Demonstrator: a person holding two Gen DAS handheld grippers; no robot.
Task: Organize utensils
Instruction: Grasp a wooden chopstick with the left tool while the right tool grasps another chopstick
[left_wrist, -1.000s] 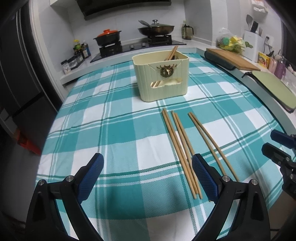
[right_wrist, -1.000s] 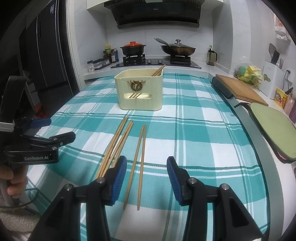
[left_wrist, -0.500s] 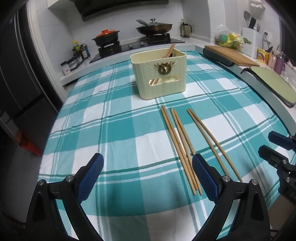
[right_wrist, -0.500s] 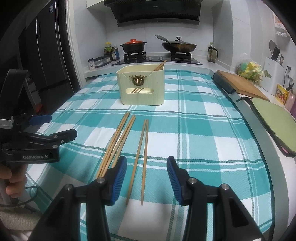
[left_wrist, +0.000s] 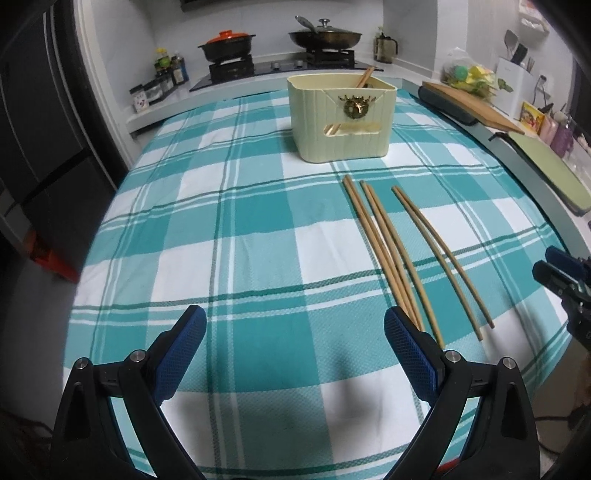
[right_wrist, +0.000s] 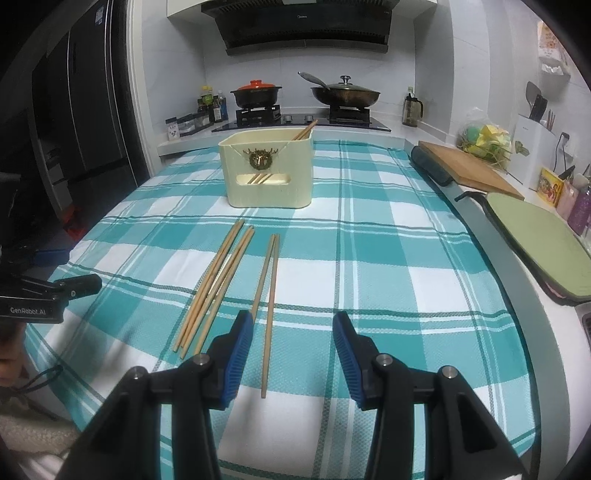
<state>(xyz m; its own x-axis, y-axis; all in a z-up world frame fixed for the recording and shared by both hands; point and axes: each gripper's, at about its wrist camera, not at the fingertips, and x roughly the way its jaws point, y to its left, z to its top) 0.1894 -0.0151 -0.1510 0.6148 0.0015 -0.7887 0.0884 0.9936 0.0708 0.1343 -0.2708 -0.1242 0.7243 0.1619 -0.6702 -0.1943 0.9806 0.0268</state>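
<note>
Both tongs spread wide over loose chopsticks on the checked table.

Our left tongs (left_wrist: 293, 354) hang apart above the teal checked cloth (left_wrist: 221, 236), holding nothing; the bundle of chopsticks (left_wrist: 384, 254) lies just to their right, its near ends beside the right pad. Our right tongs (right_wrist: 293, 350) are likewise apart and bare, with the separate pair of chopsticks (right_wrist: 269, 291) lying between and ahead of their blue pads (right_wrist: 240, 354), the near tip of one stick reaching in between them. Beyond the sticks stands the cream holder (right_wrist: 267, 171) on the table, upright, with chopsticks already leaning inside it against its far right corner. Behind it, the stove carries a red-lidded pot (right_wrist: 256, 94) and a wok (right_wrist: 345, 94).
</note>
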